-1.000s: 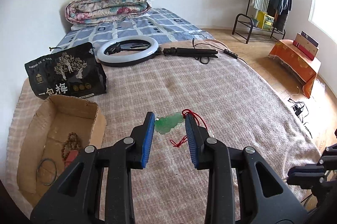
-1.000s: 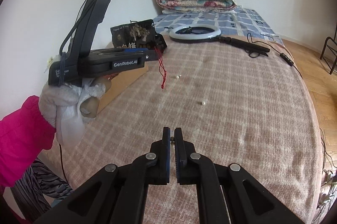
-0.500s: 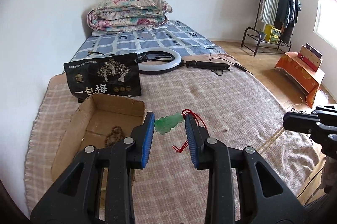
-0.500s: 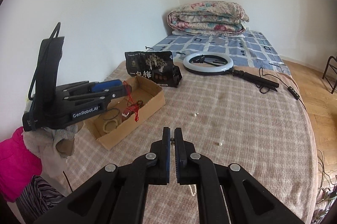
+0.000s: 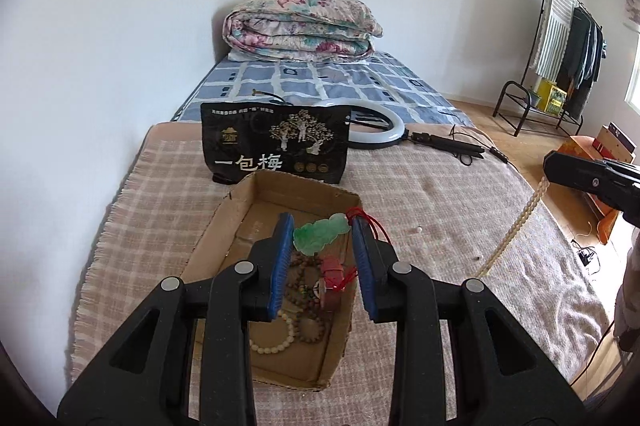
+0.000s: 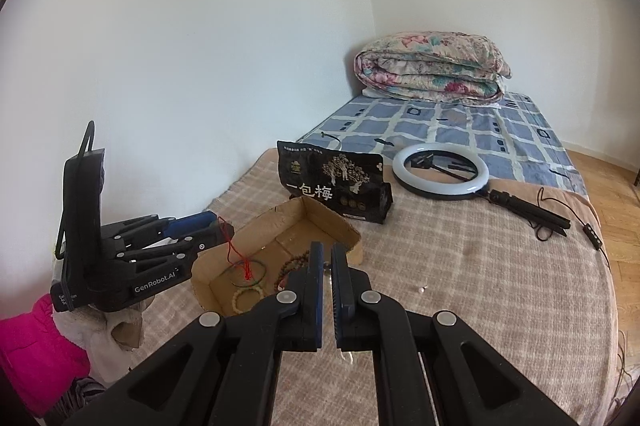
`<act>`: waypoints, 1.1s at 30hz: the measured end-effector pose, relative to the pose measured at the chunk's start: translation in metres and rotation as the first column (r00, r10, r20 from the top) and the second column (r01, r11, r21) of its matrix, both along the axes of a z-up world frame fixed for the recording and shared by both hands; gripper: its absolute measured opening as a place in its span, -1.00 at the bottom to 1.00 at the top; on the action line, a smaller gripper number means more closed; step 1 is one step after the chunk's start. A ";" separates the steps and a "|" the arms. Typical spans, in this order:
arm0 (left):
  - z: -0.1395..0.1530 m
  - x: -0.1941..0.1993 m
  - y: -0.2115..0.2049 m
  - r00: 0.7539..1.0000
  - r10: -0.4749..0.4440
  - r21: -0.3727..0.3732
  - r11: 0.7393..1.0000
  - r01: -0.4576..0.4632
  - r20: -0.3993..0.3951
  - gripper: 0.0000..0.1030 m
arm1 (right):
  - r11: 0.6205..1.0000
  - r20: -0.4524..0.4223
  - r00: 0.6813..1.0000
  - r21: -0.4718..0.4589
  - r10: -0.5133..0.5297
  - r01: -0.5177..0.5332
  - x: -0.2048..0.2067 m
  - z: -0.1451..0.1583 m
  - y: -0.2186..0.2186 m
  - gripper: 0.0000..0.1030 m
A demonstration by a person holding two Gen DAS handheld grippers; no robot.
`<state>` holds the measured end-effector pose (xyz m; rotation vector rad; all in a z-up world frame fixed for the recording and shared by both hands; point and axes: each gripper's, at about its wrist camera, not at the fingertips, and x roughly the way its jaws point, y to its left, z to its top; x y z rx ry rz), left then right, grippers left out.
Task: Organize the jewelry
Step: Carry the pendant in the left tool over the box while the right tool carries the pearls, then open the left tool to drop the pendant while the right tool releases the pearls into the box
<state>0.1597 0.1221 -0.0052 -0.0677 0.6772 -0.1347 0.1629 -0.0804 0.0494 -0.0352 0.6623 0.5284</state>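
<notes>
Green carved pendant (image 5: 320, 235) clamped in left hand-held gripper (image 5: 323, 238) above cardboard box (image 5: 224, 226); right hand-held gripper (image 6: 327, 262) pinches pale bead strand (image 5: 516, 226).

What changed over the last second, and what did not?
The left gripper carried the green pendant from above the blanket to above the cardboard box. The right gripper moved toward the box with a cream bead strand hanging from it. Both grips held; the black bag and ring light stayed put.
</notes>
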 end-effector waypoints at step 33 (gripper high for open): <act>-0.050 0.005 0.069 0.987 0.094 0.032 0.995 -0.091 -0.129 -0.42 | 0.999 -0.090 0.996 -0.024 0.022 -0.024 0.111 -0.068 0.085 -0.97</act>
